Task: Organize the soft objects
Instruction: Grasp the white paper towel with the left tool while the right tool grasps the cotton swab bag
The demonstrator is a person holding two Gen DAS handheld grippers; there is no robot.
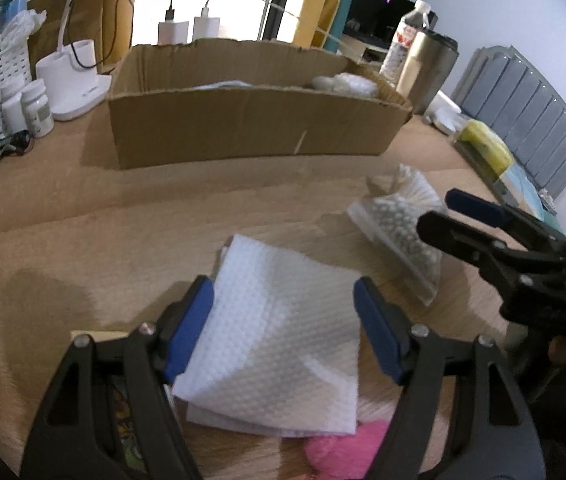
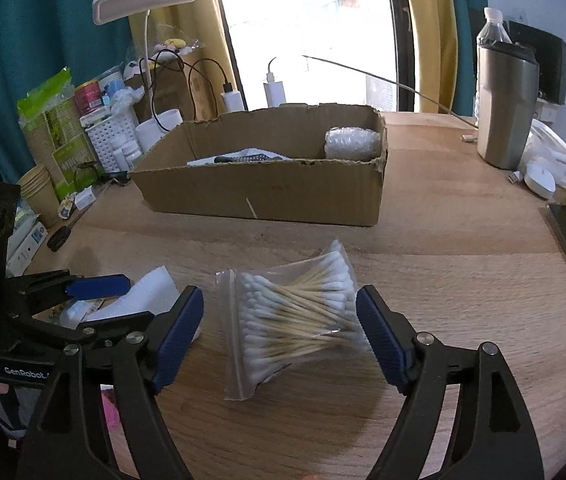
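Two soft items lie side by side on the wooden bench [image 2: 443, 240], each lined up with its own tool, which looks like a setup for picking both up and moving them to the cardboard box [image 2: 267, 184] standing farther back. The left gripper [image 1: 283, 328] is spread wide with its blue pads on either side of a folded white paper towel [image 1: 279, 344]; the left pad sits at the towel's edge, the right one just clear, so nothing is grasped yet. The right gripper [image 2: 281, 336] is likewise released, its jaws straddling a clear zip bag of cotton swabs [image 2: 295, 316] that rests flat on the bench, with a gap on each side. The box already holds a roll of bubble wrap [image 2: 351, 143] in its right end and some white material at the left, suggesting sorting is partly done. A pink fluffy thing [image 1: 347, 448] peeks from under the towel's near edge, probably another item waiting its turn.
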